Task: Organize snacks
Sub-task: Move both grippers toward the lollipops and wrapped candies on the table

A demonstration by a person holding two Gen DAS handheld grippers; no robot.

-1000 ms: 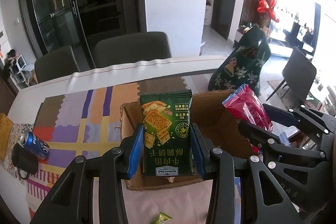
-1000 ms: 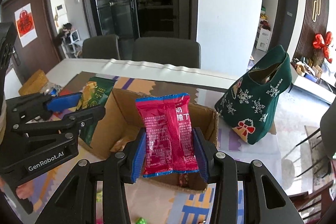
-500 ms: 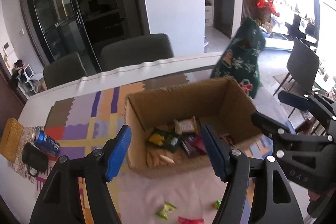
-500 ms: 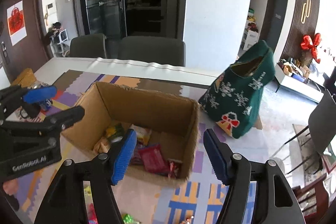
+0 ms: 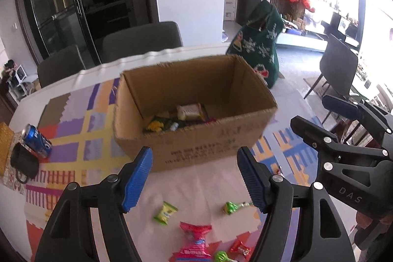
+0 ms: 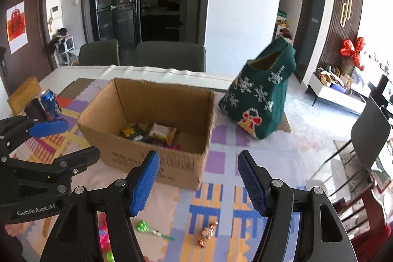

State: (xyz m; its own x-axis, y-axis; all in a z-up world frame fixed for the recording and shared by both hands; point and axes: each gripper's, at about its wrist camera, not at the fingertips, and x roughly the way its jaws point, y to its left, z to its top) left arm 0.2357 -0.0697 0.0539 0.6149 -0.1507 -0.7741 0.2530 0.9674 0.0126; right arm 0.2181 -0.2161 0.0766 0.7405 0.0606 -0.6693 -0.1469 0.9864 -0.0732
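Note:
An open cardboard box stands on the patterned table mat, also in the right wrist view. Several snack packets lie inside it. My left gripper is open and empty, in front of the box's near wall. My right gripper is open and empty, near the box's front right corner. Loose snacks lie on the table before the box: a yellow-green packet, a green lollipop, a pink-red packet, a red candy, and a wrapped candy.
A green Christmas stocking bag stands right of the box. A blue soda can and a black cup sit at the table's left. Grey chairs stand behind the table, another chair to the right.
Both grippers let go of their packets, the green one and the red one, into the box. Both opened and drew back toward the near side of the table.

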